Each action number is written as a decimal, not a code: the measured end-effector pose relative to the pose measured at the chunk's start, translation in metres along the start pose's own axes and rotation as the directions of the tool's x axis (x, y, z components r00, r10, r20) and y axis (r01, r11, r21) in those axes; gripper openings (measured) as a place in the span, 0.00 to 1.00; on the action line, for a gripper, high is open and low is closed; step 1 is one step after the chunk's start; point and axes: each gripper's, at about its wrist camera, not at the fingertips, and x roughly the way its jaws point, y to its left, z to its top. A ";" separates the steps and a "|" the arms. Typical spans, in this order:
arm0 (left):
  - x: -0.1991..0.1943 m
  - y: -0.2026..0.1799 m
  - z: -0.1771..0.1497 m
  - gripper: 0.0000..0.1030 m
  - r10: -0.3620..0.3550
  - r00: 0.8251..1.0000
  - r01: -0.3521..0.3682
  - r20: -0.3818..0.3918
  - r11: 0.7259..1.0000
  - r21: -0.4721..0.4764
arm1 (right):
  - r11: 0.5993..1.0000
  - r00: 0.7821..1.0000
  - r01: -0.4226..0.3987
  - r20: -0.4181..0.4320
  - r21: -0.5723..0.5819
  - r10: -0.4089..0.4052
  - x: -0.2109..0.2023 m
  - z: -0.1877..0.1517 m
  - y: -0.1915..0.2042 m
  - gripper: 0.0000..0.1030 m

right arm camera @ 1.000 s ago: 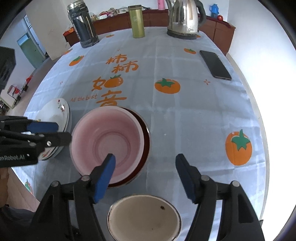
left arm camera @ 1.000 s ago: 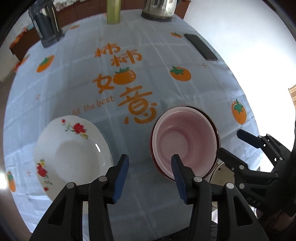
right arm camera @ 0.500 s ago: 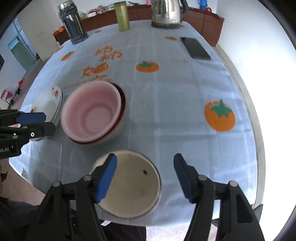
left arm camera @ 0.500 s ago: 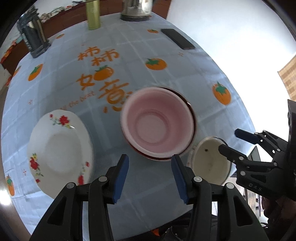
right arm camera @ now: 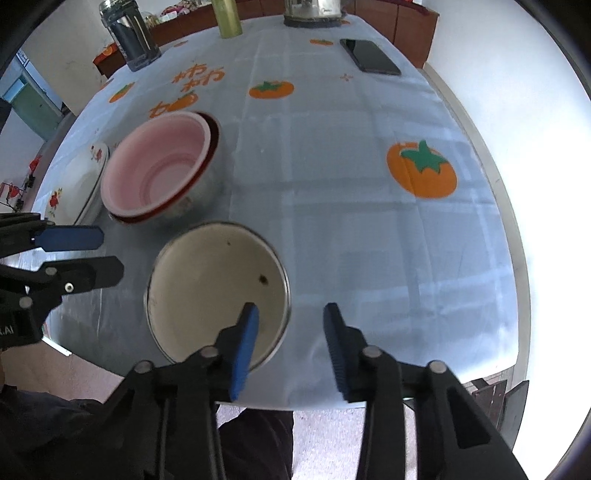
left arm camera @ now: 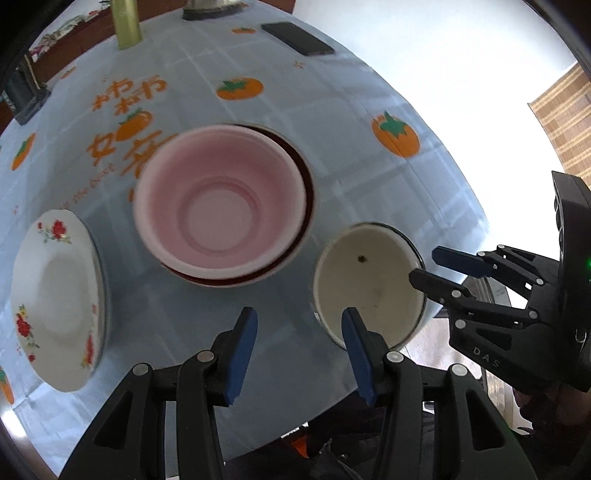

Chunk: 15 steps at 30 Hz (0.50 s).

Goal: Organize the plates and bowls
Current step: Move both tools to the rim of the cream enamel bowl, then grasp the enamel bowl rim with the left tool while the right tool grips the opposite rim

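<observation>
Kettle (right arm camera: 312, 9): cut off at top edge.
Writing: "DAS" on right claw (left arm camera: 428, 266); tablecloth (right arm camera: 332, 184) script blurred.
Right claw: closing astride cream bowl (right arm camera: 216, 288) rim, not yet gripping.
Left claw (left arm camera: 297, 345): released, empty.
Pink bowl (left arm camera: 221, 203): mid-counter, nested in red-rimmed bowl.

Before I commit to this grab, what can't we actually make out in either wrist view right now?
- Cream bowl: near rim hidden behind the closing right gripper fingers; pad contact unclear.
- Red-rimmed bowl under the pink bowl: only a sliver in the left view.
- Floral plate: motion-blurred; stack count unclear.
- Kettle: cut off by the top edge.
- Left gripper: nothing between its fingers.
</observation>
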 end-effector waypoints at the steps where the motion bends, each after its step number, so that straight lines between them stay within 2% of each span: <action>1: 0.002 -0.001 -0.001 0.48 -0.005 1.000 0.005 -0.005 1.000 0.000 | 1.000 1.000 -0.001 -0.001 0.001 0.001 0.000 -0.001 -0.001 0.31; 4: 0.009 -0.006 -0.002 0.37 -0.021 0.999 0.021 -0.028 1.000 0.004 | 1.000 1.000 -0.010 -0.003 0.002 0.010 0.002 -0.003 -0.003 0.23; 9: 0.022 -0.012 -0.002 0.34 -0.020 0.998 0.021 -0.060 1.000 0.015 | 1.000 1.000 -0.031 -0.003 0.000 0.031 0.004 -0.005 -0.005 0.22; 11: 0.026 -0.012 -0.001 0.24 -0.019 0.997 0.020 -0.069 1.000 0.016 | 0.999 0.999 -0.038 -0.002 -0.002 0.038 0.005 -0.004 -0.004 0.19; 13: 0.031 -0.013 0.000 0.14 -0.019 0.996 0.020 -0.085 1.000 0.017 | 0.999 0.999 -0.049 0.000 -0.008 0.049 0.005 -0.004 -0.003 0.11; 15: 0.032 -0.014 0.001 0.13 -0.007 0.997 0.009 -0.083 1.000 0.024 | 0.998 0.999 -0.054 0.003 -0.012 0.054 0.005 -0.003 -0.001 0.08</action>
